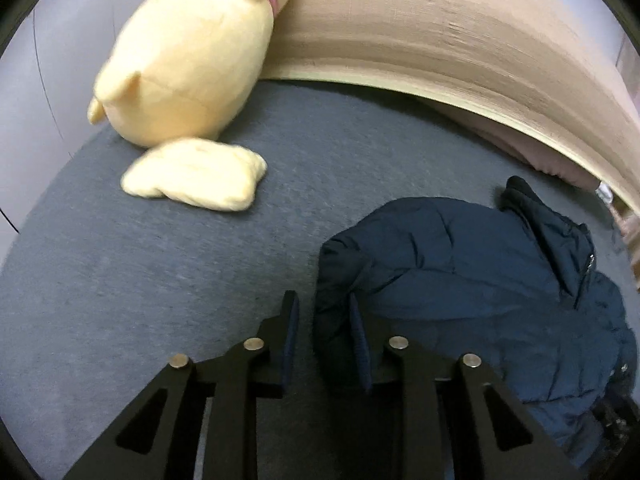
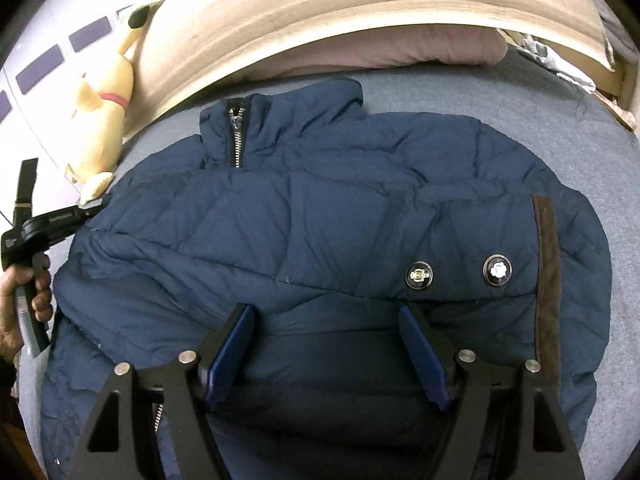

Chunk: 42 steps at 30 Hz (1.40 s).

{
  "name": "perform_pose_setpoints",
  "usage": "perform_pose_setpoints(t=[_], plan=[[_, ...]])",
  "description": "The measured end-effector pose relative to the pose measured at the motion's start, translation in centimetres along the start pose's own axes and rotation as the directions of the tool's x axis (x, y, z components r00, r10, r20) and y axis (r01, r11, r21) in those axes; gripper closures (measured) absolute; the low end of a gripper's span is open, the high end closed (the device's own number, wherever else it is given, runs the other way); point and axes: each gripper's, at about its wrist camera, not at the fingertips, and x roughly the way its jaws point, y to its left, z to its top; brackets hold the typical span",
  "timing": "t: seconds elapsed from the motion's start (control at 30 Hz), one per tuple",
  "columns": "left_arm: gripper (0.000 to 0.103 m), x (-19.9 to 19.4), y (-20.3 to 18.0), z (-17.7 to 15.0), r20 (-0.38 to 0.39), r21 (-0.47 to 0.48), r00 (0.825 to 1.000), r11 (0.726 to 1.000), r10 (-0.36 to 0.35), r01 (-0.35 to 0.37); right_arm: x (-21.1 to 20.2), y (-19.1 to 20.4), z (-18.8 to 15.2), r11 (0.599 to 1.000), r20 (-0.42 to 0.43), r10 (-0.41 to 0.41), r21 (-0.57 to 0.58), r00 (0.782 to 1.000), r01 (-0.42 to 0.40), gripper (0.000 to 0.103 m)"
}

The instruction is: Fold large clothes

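Your navy puffer jacket [image 2: 320, 220] lies spread across the grey bed cover [image 1: 160, 280], collar and zip toward the wooden headboard [image 2: 280, 12], one sleeve folded over the front with two snap buttons [image 2: 420, 275] and a brown cuff trim [image 2: 546, 272] showing. Your left gripper [image 1: 324, 304] sits at the jacket's edge on the side nearest the plush toy, jaws narrowed around a fold of navy fabric; the pads look pressed on it. Your right gripper [image 2: 328, 316] hovers over the lower front of the jacket with its jaws wide apart and nothing pinched between them. Your left hand [image 2: 24, 292] shows at the bed's edge. A cream plush toy [image 1: 192, 52] leans against the headboard's corner, and a pink pillow [image 2: 400, 50] lies along the headboard.
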Motion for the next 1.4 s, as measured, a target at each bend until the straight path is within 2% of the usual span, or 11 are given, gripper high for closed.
perform_pose_setpoints(t=[0.03, 0.13, 0.37, 0.47, 0.6, 0.73, 0.87, 0.93, 1.17, 1.33, 1.4], plan=[[0.072, -0.5, -0.2, -0.1, 0.009, 0.013, 1.000, 1.000, 0.011, -0.011, 0.1, 0.0, 0.1, 1.000, -0.003, -0.003, 0.001, 1.000, 0.003, 0.025], [0.053, -2.5, -0.4, 0.2, 0.053, 0.038, 0.997, 0.998, 0.055, -0.057, 0.1, 0.0, 0.2, 1.000, -0.009, -0.006, 0.005, 1.000, 0.006, 0.025], [0.034, -7.4, -2.4, -1.2, 0.158, 0.086, 0.986, 0.994, 0.046, -0.061, 0.4, 0.2, 0.4, 1.000, -0.012, -0.011, 0.010, 1.000, 0.011, 0.023], [0.023, -9.3, -4.5, -2.7, 0.211, 0.095, 0.978, 0.995, 0.001, -0.022, 0.7, 0.5, 0.6, 1.000, -0.011, -0.012, 0.010, 1.000, 0.012, 0.022], [0.022, -7.1, -7.9, -4.4, 0.184, 0.174, 0.983, 0.985, -0.027, -0.006, 0.8, 0.7, 0.6, 1.000, -0.013, -0.016, 0.006, 1.000, 0.016, 0.020], [0.021, -3.6, -9.0, -6.9, 0.142, 0.214, 0.990, 0.975, 0.022, -0.052, -0.5, 0.6, 1.3, 1.000, -0.027, -0.007, 0.015, 1.000, 0.008, 0.020], [0.017, -3.1, -8.5, -6.9, 0.151, 0.189, 0.988, 0.981, 0.010, -0.039, -4.4, 1.6, 4.3, 1.000, 0.109, 0.023, -0.002, 0.994, -0.022, 0.020], [0.016, -2.8, -8.2, -6.8, 0.149, 0.180, 0.989, 0.983, -0.001, -0.026, -4.3, 3.1, 7.1, 0.999, 0.109, 0.039, -0.039, 0.993, -0.035, 0.020], [0.015, -2.6, -7.7, -7.4, 0.167, 0.152, 0.985, 0.988, -0.043, 0.018, 1.8, 11.4, 15.0, 0.964, 0.072, -0.020, -0.264, 0.997, 0.039, 0.020], [0.015, -2.5, -6.7, -7.4, 0.181, 0.130, 0.980, 0.990, -0.078, 0.055, 8.4, 15.6, 18.0, 0.892, 0.030, -0.171, -0.419, 0.985, 0.168, 0.020], [0.015, -2.6, -6.4, -7.4, 0.183, 0.121, 0.979, 0.990, -0.094, 0.072, 11.0, 15.7, 18.5, 0.872, -0.009, -0.229, -0.447, 0.973, 0.201, 0.033]])
